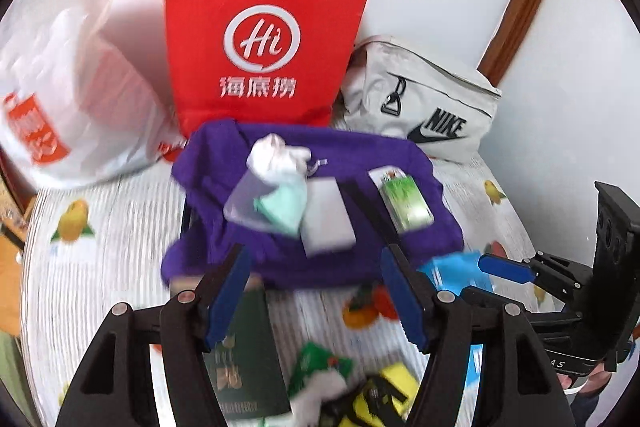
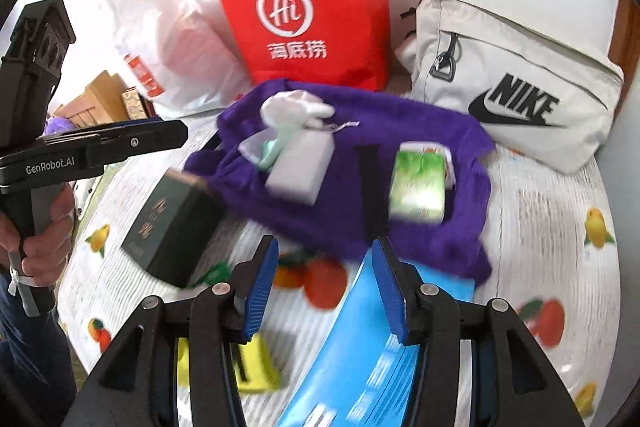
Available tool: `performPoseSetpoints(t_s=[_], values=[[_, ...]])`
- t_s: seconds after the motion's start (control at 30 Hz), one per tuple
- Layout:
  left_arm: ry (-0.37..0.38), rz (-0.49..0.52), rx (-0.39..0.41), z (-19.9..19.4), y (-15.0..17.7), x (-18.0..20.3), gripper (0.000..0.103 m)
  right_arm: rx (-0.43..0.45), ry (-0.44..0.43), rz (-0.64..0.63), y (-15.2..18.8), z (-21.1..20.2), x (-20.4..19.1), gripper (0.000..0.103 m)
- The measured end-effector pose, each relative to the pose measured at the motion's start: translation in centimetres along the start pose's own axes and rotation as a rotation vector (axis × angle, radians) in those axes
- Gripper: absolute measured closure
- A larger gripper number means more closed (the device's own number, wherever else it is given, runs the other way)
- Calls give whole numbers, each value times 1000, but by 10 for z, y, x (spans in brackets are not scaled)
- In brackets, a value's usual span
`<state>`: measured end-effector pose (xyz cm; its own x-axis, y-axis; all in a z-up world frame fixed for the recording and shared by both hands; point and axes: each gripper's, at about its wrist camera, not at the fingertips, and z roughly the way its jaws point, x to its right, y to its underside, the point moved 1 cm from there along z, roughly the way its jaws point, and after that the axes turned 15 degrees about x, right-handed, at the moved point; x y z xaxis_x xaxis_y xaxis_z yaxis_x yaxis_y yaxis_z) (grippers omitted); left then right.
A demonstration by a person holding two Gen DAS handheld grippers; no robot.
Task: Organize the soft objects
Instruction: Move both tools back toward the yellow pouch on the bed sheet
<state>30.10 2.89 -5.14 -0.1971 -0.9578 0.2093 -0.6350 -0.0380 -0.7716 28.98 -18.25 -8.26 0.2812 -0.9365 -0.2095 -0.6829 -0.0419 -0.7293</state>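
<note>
A crumpled purple cloth point(image 1: 312, 227) holds small packets on the bedspread point(image 1: 120, 259); both grippers point(image 1: 316, 291) point(image 2: 324, 287) hover open and empty.

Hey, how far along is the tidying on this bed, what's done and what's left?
Looks done: a white pack and a green tissue pack lie on the purple cloth.
In hand: nothing; left tongs and right tongs stand open and empty.
Left: dark green box, blue pack and yellow item remain off the cloth.

Motion-blurred purple cloth point(image 1: 320, 187), yellow box point(image 1: 384, 399) cut off by lower edge — green packet point(image 1: 316, 367) print unreadable
</note>
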Motion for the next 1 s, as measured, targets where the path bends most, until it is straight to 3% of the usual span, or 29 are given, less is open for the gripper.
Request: performPoseSetpoints(t_s=[0.43, 0.77, 1.0], values=[[-80, -81, 1, -69, 88, -21, 37, 10, -107, -22, 76, -39, -62, 54], [-101, -144, -9, -84, 148, -41, 37, -21, -82, -111, 125, -19, -91, 79], [-110, -182, -30, -84, 171, -51, 37, -53, -49, -106, 138, 6, -93, 79]])
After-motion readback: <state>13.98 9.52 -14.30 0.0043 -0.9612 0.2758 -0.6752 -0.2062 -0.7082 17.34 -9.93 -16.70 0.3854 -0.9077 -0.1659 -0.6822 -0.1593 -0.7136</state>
